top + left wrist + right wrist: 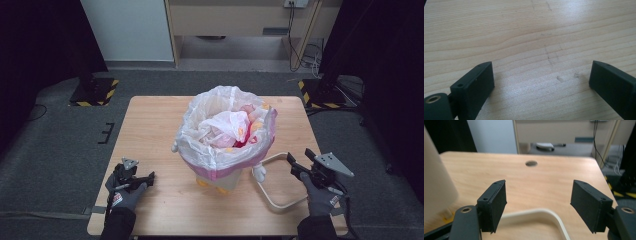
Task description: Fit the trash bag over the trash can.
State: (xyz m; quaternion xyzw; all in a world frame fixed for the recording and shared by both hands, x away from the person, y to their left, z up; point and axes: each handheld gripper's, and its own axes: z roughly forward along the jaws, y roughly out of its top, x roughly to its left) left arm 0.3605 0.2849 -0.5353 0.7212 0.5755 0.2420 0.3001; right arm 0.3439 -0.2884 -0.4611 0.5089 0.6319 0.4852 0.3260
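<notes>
Left black two-jaw gripper (150, 176): low, held in a grey-gloved left hand (125, 192), jaws wide apart, nothing between.
Right black two-jaw gripper (299, 161): held in a grey-gloved right hand (320, 196), jaws wide apart, nothing gripped.

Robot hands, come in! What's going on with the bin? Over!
Left gripper open, on the table. Right gripper open, by the cream handle. Bin upright, bag-lined, full. Nothing in the way.
</notes>
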